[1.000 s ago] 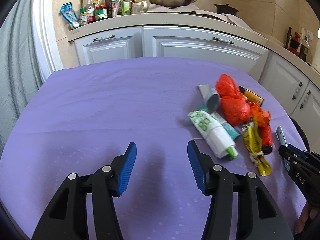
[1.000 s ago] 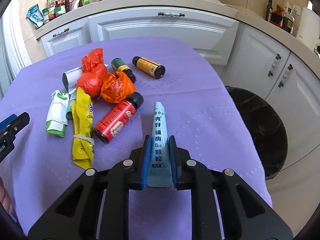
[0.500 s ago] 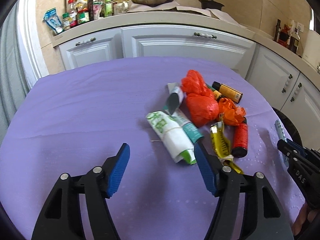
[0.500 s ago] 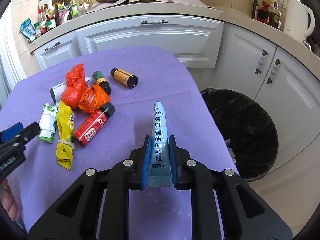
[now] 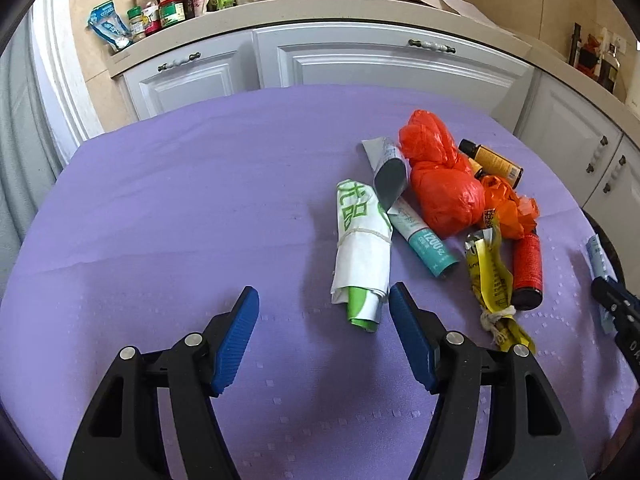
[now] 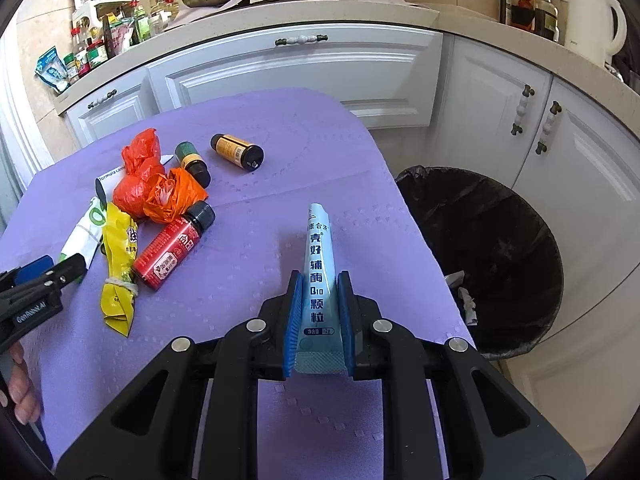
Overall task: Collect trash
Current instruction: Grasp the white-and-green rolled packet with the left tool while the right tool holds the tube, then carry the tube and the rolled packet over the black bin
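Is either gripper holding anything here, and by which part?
The right gripper is shut on the light blue sachet, clamped at its lower, sealed end. The left gripper is open and holds nothing.

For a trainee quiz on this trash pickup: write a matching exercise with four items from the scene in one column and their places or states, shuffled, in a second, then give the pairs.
Column 1
1. light blue sachet
2. white-and-green wrapper
3. red bottle
4. black bin

Column 2
A. lying on the purple cloth, next to the yellow wrapper
B. on the floor beside the table
C. clamped in the right gripper
D. just ahead of the open left gripper

Pairs: 1-C, 2-D, 3-A, 4-B
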Available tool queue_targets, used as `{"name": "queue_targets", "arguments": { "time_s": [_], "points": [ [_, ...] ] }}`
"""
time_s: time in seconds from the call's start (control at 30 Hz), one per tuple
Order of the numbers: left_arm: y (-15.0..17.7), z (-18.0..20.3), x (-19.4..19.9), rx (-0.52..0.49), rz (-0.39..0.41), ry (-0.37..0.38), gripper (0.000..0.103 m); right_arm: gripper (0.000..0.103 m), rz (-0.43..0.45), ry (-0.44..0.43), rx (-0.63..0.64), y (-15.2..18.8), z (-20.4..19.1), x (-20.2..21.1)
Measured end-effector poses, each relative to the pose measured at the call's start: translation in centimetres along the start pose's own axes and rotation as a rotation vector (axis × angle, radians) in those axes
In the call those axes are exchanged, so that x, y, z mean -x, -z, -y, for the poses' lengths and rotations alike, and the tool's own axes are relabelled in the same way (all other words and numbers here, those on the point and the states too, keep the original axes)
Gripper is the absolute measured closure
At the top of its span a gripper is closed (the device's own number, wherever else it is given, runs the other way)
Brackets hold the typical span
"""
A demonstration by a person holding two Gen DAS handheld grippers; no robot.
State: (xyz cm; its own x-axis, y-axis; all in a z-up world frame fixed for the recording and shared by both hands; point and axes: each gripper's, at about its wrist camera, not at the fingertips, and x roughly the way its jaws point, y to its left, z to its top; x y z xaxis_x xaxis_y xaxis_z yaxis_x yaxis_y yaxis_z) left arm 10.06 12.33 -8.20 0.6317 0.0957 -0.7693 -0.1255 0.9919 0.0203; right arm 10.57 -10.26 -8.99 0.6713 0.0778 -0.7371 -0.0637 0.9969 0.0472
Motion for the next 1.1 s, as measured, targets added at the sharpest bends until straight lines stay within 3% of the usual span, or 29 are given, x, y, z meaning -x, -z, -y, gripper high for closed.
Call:
{"name": "queue_targets", "arguments": {
  "time_s": [0.17,0.33,0.63,0.87,1.1],
  "points": [
    [-0.6,1.0,0.0,-0.038,0.044,0.003,0.038,0.086,-0.003,0.001,0.003,-0.1,-0.1,-0.2],
    [-0.8,0.9,-1.0,-0.043,0.006,0.037,0.071,0.086,-0.003,0.002,0.008,-0.1,-0.2,-0.2],
    [-0.3,0.4,-0.4,-0.046,0.022,0.060,0.077,0.086,0.003,0.004,0.014,-0.1,-0.5,0.1],
    [0.5,0.1,1.8,-0.061,0.087,0.041,0.078,0.086,0.033,0.016,0.003,-0.2,-0.1,1.3],
    [0.1,1.6,3.6,-0.075,0.133,0.099,0.078,0.086,0.067,0.049,-0.014,-0.4,0.8,2.6]
  ]
}}
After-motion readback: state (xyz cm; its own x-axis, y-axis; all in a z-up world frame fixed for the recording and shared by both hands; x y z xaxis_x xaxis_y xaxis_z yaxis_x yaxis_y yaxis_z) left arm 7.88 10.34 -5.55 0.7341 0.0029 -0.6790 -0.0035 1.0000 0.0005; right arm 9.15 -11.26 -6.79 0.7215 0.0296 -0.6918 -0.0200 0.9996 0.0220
